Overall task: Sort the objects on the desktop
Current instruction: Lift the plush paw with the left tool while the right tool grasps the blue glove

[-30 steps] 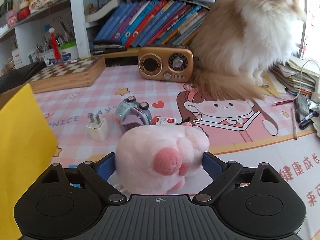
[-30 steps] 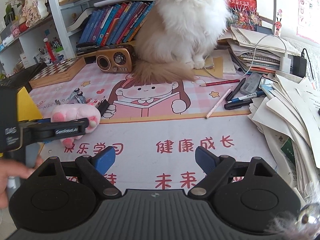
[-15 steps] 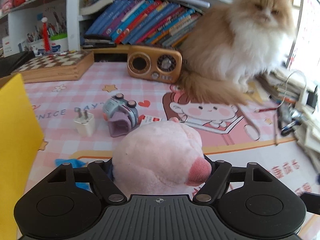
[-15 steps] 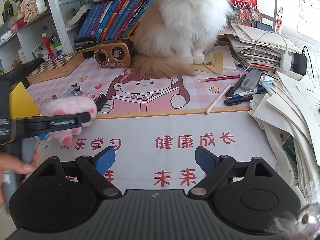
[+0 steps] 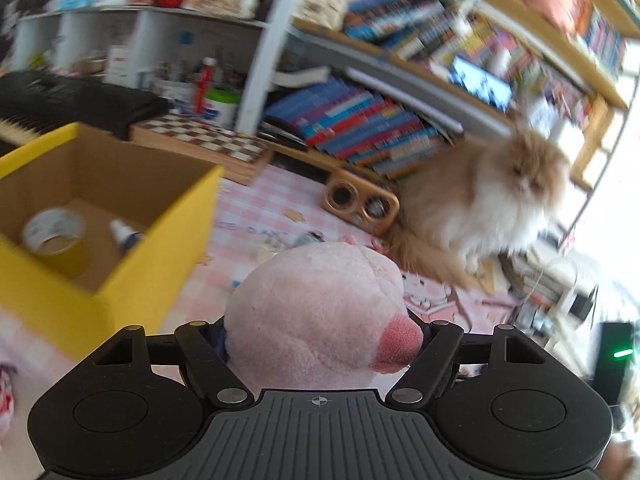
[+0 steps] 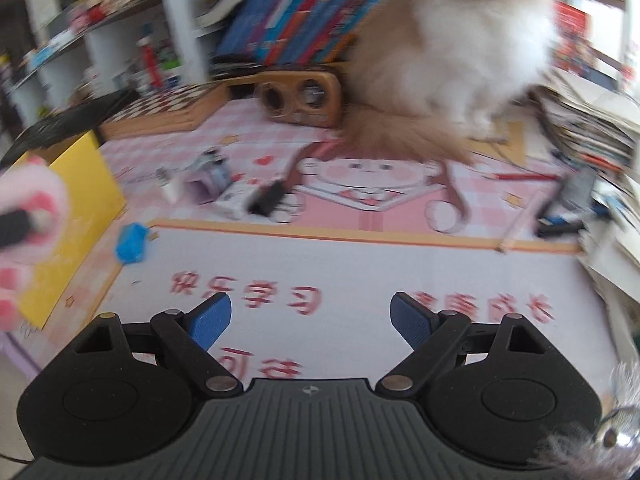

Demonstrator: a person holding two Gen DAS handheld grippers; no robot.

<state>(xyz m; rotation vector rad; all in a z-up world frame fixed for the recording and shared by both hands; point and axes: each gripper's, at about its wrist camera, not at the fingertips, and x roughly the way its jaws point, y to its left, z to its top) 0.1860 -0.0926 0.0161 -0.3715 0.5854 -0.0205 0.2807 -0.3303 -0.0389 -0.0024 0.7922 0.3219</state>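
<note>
Left gripper [image 5: 320, 344] is clamped on the pink plush paw [image 5: 320, 312], held above the desk mat beside the yellow cardboard box [image 5: 132, 280] containing a tape roll [image 5: 54, 232]; right gripper [image 6: 310, 320], jaws just narrowing, gapes empty over the mat [image 6: 360, 272]

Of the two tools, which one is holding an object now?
The left tool: it holds the pink plush toy near the yellow box. The right tool stands open, with only the desk mat beneath.

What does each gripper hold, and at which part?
The left gripper squeezes the pink plush paw by its two sides. The right gripper holds nothing.
</note>
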